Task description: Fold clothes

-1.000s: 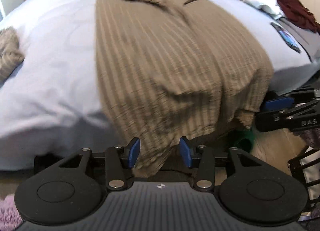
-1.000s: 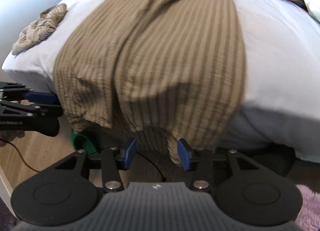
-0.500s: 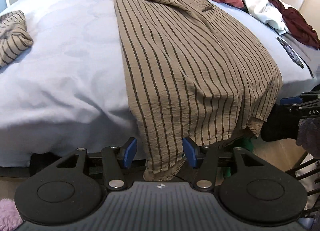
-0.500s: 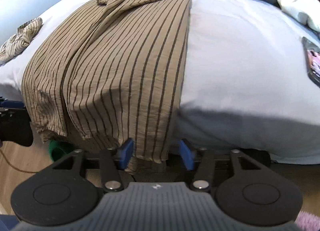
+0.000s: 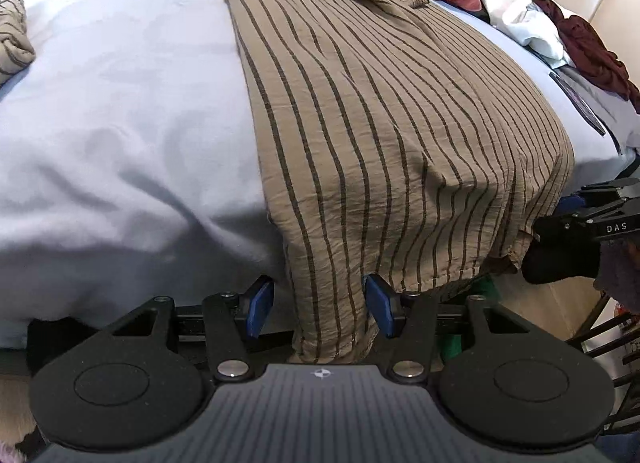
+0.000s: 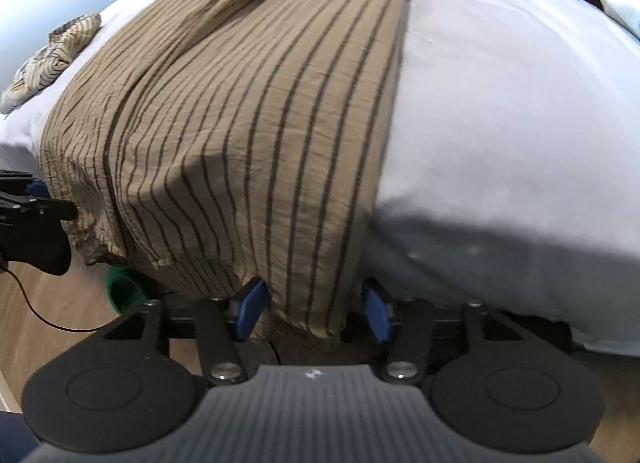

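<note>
Across the bed point(image 5: 120, 111) lies the striped garment point(image 5: 380, 111), its hem hanging over the edge. Left gripper point(image 5: 320, 305) and right gripper point(image 6: 310, 313) stand spread around the corners, the right just narrowing; closing off-centre could miss the hem or drag the cloth floorward.

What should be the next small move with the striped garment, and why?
Probably close both tools on the hem. The striped garment hangs over the edge of the bed, with one corner between the open pads of the left tool and the other between those of the right tool.
</note>
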Available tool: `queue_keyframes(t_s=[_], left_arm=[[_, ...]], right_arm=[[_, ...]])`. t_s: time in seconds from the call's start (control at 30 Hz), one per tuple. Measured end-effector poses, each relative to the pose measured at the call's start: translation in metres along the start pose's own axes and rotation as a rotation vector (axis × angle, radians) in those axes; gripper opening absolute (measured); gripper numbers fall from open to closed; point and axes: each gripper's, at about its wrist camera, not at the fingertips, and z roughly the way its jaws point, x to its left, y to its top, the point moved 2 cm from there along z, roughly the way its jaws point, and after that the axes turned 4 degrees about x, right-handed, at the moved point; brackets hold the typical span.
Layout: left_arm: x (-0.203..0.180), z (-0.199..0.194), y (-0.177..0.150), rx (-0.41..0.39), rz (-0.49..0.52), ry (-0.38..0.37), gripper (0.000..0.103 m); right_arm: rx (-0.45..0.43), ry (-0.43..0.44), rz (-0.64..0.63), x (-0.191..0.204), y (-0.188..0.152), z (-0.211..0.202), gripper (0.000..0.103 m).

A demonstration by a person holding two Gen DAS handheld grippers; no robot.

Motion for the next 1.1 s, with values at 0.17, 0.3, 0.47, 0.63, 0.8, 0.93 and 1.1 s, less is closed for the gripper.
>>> queue_keyframes(t_s=[0.17, 0.3, 0.47, 0.63, 0.8, 0.93, 1.1], left_arm=[[0.004, 0.009, -0.002, 0.056, -0.018, -0.021, 0.042], [0.005, 0.006, -0.001, 0.059, -0.016, -0.054, 0.025], [-0.003, -0.001, -0.001, 0.097, 0.028, -0.08, 0.004], [-0.019, -0.023, 0.004, 0.125, 0.124, -0.117, 0.001], [-0.027, -0.047, 0.019, 0.14, 0.147, -0.177, 0.0], [-0.029, -0.064, 0.044, 0.139, 0.161, -0.248, 0.0], [-0.018, -0.092, 0.072, 0.074, 0.128, -0.356, 0.0]], right_arm=[[0.002, 0.017, 0.0, 0.001, 0.002, 0.005, 0.024], [0.025, 0.036, 0.009, 0.001, 0.0, 0.006, 0.014], [0.063, 0.069, 0.003, 0.007, -0.002, -0.002, 0.006], [0.093, 0.117, -0.004, 0.018, 0.002, -0.021, 0.003], [0.091, 0.193, -0.005, 0.03, 0.011, -0.054, 0.003], [0.077, 0.247, 0.001, 0.026, 0.02, -0.083, 0.003], [0.005, 0.338, 0.047, 0.012, 0.039, -0.115, 0.003]])
